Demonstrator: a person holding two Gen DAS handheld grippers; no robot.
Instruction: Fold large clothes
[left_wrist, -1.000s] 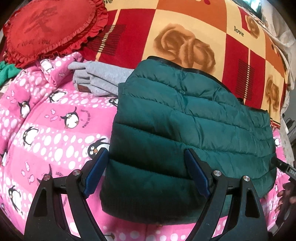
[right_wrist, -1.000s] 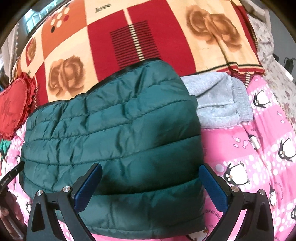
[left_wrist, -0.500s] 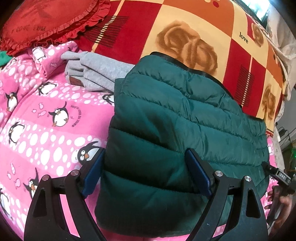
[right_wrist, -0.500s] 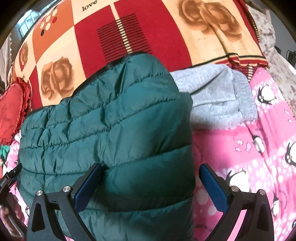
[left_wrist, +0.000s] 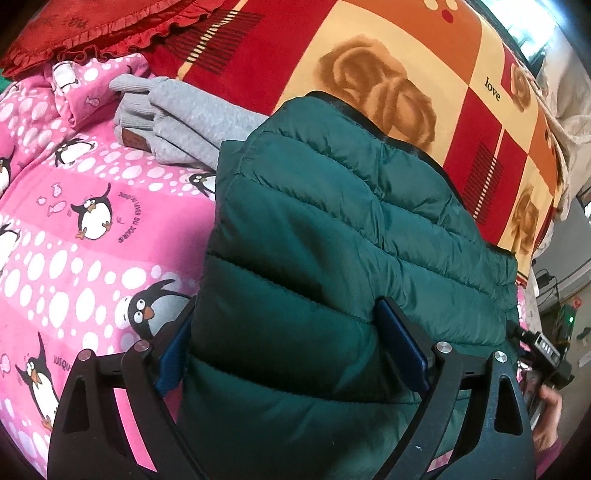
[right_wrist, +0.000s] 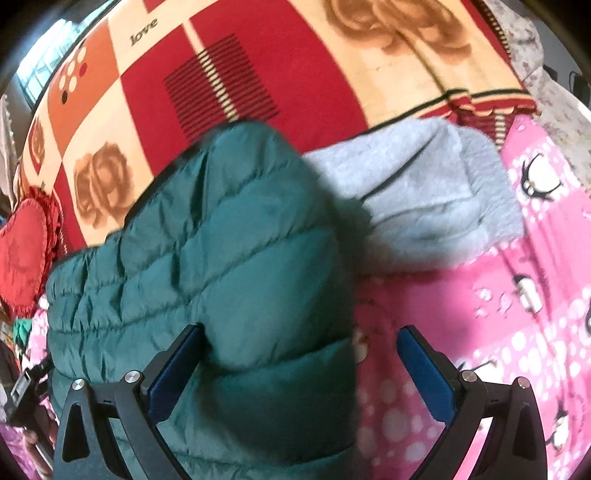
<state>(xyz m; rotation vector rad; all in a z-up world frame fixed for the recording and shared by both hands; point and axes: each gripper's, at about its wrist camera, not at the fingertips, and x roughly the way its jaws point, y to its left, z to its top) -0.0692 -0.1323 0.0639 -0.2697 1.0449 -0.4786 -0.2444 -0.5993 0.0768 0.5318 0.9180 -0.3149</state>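
Left view: green puffer jacket (left_wrist: 332, 236) runs off the bottom edge, so its near hem is out of frame. It also covers most of the left finger (left_wrist: 173, 354) of the left gripper (left_wrist: 291, 343); can't tell if that pad touches fabric. Grey garment (left_wrist: 184, 118) is part buried under the jacket. Right view: motion-blurred throughout, the jacket's (right_wrist: 207, 266) far edge smeared. Pink penguin blanket (right_wrist: 517, 295) print illegible. Red heart cushion (right_wrist: 22, 254) cut by the left edge.

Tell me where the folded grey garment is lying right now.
The grey garment lies on the pink penguin blanket, tucked against the far right corner of the green puffer jacket in the right wrist view, just below the red and orange rose blanket.
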